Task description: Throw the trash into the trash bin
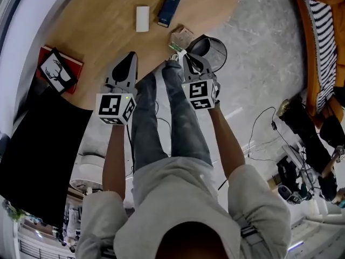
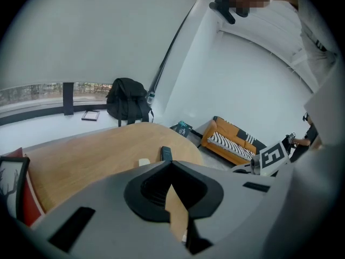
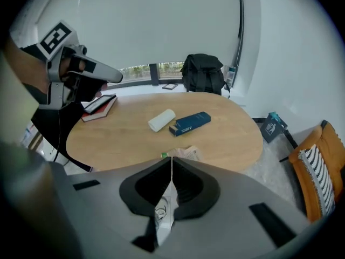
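Grey jeans [image 1: 180,120]; pale short-sleeved shirt [image 1: 178,198]

Pale wood on the surface [image 1: 102,31], matt with a fine grain, and the grey floor [image 1: 259,47] looks smooth like stone, with a faint sheen. The left tongs [image 2: 171,162] and right tongs [image 3: 171,158] show matt grey plastic lined in black. The trash bin [image 1: 215,50] is dark wire mesh.

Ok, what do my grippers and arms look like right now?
The left gripper and right gripper are grey shells with black jaw linings, each with a cube of black-and-white square markers. The arms come out of light grey sleeves.
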`<state>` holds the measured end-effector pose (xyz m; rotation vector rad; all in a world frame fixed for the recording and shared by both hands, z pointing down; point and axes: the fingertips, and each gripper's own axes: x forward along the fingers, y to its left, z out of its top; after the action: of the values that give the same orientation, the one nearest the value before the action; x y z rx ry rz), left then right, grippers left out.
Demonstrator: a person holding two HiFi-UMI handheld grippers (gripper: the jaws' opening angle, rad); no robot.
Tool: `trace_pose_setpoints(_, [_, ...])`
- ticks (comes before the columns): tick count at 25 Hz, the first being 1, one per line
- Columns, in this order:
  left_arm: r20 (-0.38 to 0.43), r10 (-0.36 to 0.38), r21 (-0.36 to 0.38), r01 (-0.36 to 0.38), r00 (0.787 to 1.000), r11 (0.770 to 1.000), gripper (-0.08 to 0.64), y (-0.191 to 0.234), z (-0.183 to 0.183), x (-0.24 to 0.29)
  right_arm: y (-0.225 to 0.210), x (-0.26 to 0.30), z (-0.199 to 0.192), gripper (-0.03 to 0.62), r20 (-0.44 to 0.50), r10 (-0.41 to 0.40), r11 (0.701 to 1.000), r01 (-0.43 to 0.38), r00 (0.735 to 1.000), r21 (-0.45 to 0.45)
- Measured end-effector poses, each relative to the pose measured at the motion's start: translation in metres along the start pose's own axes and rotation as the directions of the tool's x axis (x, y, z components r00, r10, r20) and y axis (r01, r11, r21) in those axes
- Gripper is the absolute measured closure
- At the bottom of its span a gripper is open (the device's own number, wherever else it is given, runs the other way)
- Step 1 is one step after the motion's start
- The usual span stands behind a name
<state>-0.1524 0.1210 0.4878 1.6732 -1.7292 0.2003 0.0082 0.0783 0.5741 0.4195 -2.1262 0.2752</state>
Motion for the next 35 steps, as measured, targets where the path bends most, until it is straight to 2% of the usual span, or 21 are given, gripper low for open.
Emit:
trace_pose_setpoints(3, [-0.017, -0.007, -0.007, 0.007, 1.0, 1.0, 0.543, -0.002, -0.009, 0.002, -0.002, 0.009, -0.009, 0.563, -0.029, -0.001, 0.997, 0.003, 1.0, 0.072])
trace_pose_setpoints(5, [-0.027, -0.01, -0.009, 0.01, 1.0, 1.0, 0.543, -0.003, -0.013, 0.002, -0.008, 0.013, -0.014, 0.561, -0.041, -0.005, 0.979, 0.013, 0.999, 0.203])
trace_pose_setpoints(6, [-0.03, -0.011, -0.009, 0.011, 0.999, 1.0, 0.543, -0.003, -0.014, 0.002, -0.012, 0.015, -0.018, 0.561, -0.043, -0.009, 0.957, 0.021, 0.999, 0.289])
trace_pose_setpoints(7, [-0.033, -0.013, -0.009, 0.012, 0.999, 1.0, 0.543, -0.003, -0.014, 0.003, -0.016, 0.017, -0.02, 0.561, -0.041, -0.011, 0.923, 0.026, 0.999, 0.383])
trace_pose_setpoints(9, [-0.036, -0.017, -0.004, 0.017, 0.999, 1.0, 0.543, -0.003, -0.014, 0.004, -0.021, 0.022, -0.021, 0.538, -0.026, -0.007, 0.828, 0.021, 1.0, 0.56])
trace_pose_setpoints(10, [-0.037, -0.019, -0.002, 0.019, 0.999, 1.0, 0.543, -0.003, -0.013, 0.004, -0.021, 0.025, -0.019, 0.478, -0.017, -0.005, 0.78, 0.015, 1.0, 0.625])
trace_pose_setpoints(11, [-0.037, -0.02, -0.001, 0.02, 0.999, 1.0, 0.543, -0.003, -0.012, 0.005, -0.022, 0.029, -0.017, 0.385, -0.009, -0.005, 0.74, 0.01, 1.0, 0.672])
trace_pose_setpoints(12, [-0.037, -0.021, 0.0, 0.021, 0.999, 1.0, 0.543, -0.003, -0.011, 0.005, -0.022, 0.033, -0.015, 0.334, -0.004, -0.009, 0.711, 0.009, 1.0, 0.703])
trace_pose_setpoints(15, [-0.036, -0.026, 0.003, 0.026, 0.999, 1.0, 0.543, -0.004, -0.007, 0.008, -0.03, 0.045, -0.014, 0.285, -0.024, -0.054, 0.656, 0.053, 0.998, 0.753])
trace_pose_setpoints(18, [-0.04, -0.027, 0.006, 0.027, 0.999, 1.0, 0.543, -0.001, -0.006, 0.009, -0.037, 0.058, -0.021, 0.27, -0.071, -0.08, 0.587, 0.105, 0.994, 0.802])
trace_pose_setpoints(25, [-0.064, -0.025, 0.0, 0.025, 0.998, 1.0, 0.543, 0.005, -0.011, 0.01, -0.06, 0.08, -0.022, 0.255, -0.167, -0.164, 0.507, 0.228, 0.972, 0.831])
trace_pose_setpoints(29, [-0.071, -0.022, -0.005, 0.022, 0.997, 1.0, 0.543, 0.009, -0.011, 0.011, -0.073, 0.092, -0.02, 0.255, -0.217, -0.184, 0.45, 0.278, 0.959, 0.849])
trace_pose_setpoints(32, [-0.072, -0.02, -0.008, 0.019, 0.997, 1.0, 0.543, 0.012, -0.01, 0.012, -0.079, 0.094, -0.021, 0.256, -0.265, -0.202, 0.452, 0.33, 0.943, 0.829])
trace_pose_setpoints(35, [-0.07, -0.017, -0.01, 0.016, 0.997, 1.0, 0.543, 0.016, -0.008, 0.013, -0.081, 0.092, -0.024, 0.296, -0.302, -0.22, 0.466, 0.372, 0.928, 0.803])
